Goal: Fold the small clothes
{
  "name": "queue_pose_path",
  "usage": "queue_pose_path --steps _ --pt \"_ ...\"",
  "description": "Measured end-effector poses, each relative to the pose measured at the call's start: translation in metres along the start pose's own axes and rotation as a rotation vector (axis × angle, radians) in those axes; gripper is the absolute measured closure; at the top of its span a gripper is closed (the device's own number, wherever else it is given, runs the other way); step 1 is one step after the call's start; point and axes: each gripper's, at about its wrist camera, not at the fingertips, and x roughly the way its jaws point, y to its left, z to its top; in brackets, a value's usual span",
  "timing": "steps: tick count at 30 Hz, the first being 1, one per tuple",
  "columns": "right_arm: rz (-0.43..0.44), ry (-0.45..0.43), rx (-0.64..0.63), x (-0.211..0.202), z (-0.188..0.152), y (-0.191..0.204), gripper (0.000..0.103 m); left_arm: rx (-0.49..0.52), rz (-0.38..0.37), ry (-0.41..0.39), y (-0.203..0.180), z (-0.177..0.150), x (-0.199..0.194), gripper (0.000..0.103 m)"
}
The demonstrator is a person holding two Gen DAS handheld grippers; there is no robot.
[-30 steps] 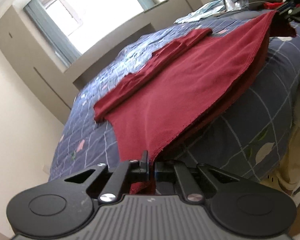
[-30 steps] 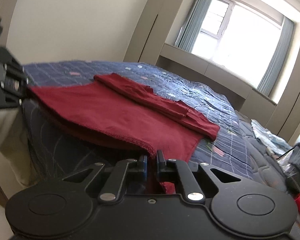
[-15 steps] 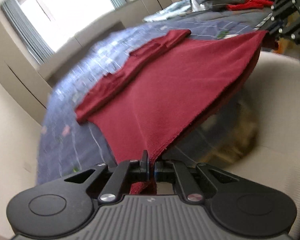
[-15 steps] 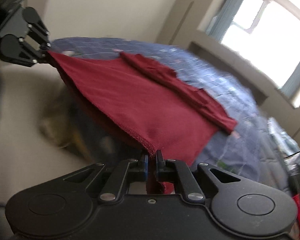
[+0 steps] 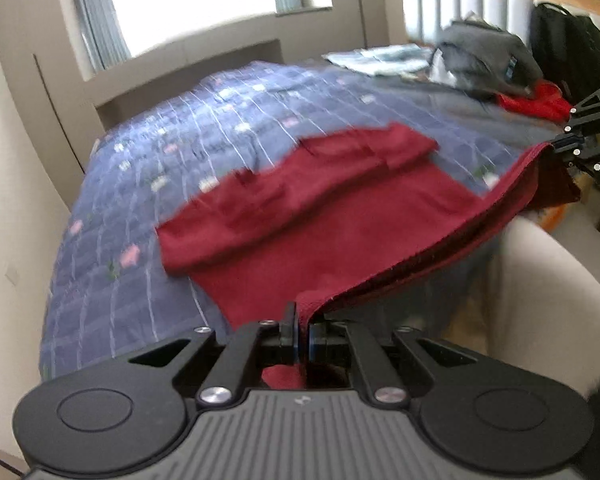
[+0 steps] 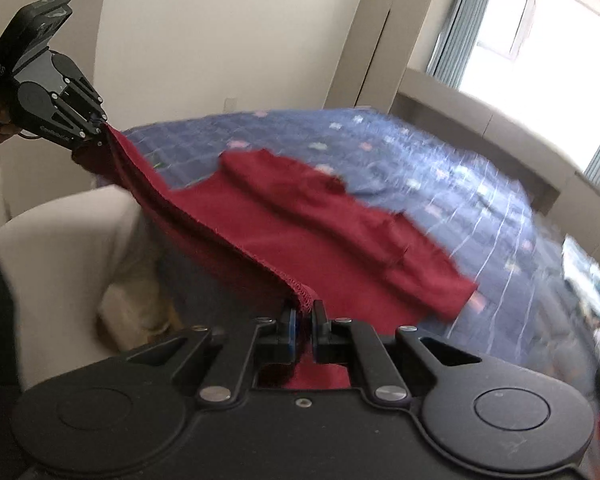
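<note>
Garment first: a dark red knit top (image 5: 340, 240) lies spread on the bed (image 5: 204, 128), on a blue checked quilt with small pink marks. Its far part rests flat on the quilt, and a folded sleeve band (image 5: 300, 184) lies across it. The near hem (image 6: 204, 216) is lifted off the bed and hangs stretched between the 2 grippers, above a pale chair or cushion (image 5: 548, 280) beside the bed.

On the far end of the bed sit a grey bag (image 5: 484, 60), a black backpack (image 5: 568, 40), some light printed cloth and one more red cloth (image 5: 536, 100).

Next, the left gripper (image 5: 302, 330). Its jaws are pressed together on 1 corner of the hem, and a little red cloth shows behind them. The right gripper (image 6: 304, 322) pinches the other corner in the same way, with the stitched edge coming out between its fingers. Each gripper is also visible in the other camera, at the end of the tight hem line.

The step in hand, as I judge it, is to carry the hem forward over the body of the top to make the fold. To do it well, both corners should stay at equal height and the hem should stay tight, so no wrinkle forms. The hem should land square on the far edge, and the sleeve band should not be dragged out of place.
</note>
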Motion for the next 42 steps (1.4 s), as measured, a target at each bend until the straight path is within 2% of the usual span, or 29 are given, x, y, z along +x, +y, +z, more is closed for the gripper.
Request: queue_pose_path --steps 8,12,15,22,29,32,35,36,37,39,40,42 --pt "-0.11 -0.076 0.001 0.065 0.059 -0.077 0.093 -0.063 0.084 -0.108 0.047 0.081 0.061 0.099" --pt "-0.187 -0.119 0.065 0.112 0.076 -0.11 0.093 -0.133 0.085 -0.124 0.074 0.112 0.11 0.099" --pt "-0.215 -0.125 0.09 0.149 0.08 -0.129 0.097 -0.184 0.08 -0.122 0.094 0.128 0.149 0.099" --pt "-0.216 -0.069 0.053 0.239 0.084 -0.163 0.098 -0.23 0.078 -0.041 0.131 0.141 0.234 0.099" --pt "-0.199 -0.012 0.056 0.317 0.089 -0.187 0.098 -0.252 0.035 0.05 0.157 0.144 0.308 0.098" --pt "-0.19 0.03 0.062 0.348 0.087 -0.194 0.098 -0.272 -0.001 0.087 0.166 0.14 0.335 0.095" --pt "-0.176 0.07 0.085 0.37 0.08 -0.2 0.098 -0.302 -0.064 0.111 0.178 0.134 0.352 0.086" --pt "-0.169 0.079 0.096 0.376 0.077 -0.202 0.097 -0.308 -0.081 0.115 0.183 0.132 0.355 0.077" --pt "-0.161 0.091 0.107 0.382 0.075 -0.204 0.097 -0.317 -0.091 0.117 0.188 0.13 0.357 0.064" --pt "-0.152 0.11 0.125 0.389 0.069 -0.207 0.096 -0.342 -0.131 0.113 0.202 0.125 0.358 0.052" --pt "-0.146 0.117 0.134 0.393 0.066 -0.208 0.095 -0.362 -0.152 0.109 0.209 0.124 0.358 0.042" --pt "-0.138 0.123 0.152 0.398 0.063 -0.21 0.095 -0.403 -0.178 0.111 0.225 0.121 0.359 0.033"
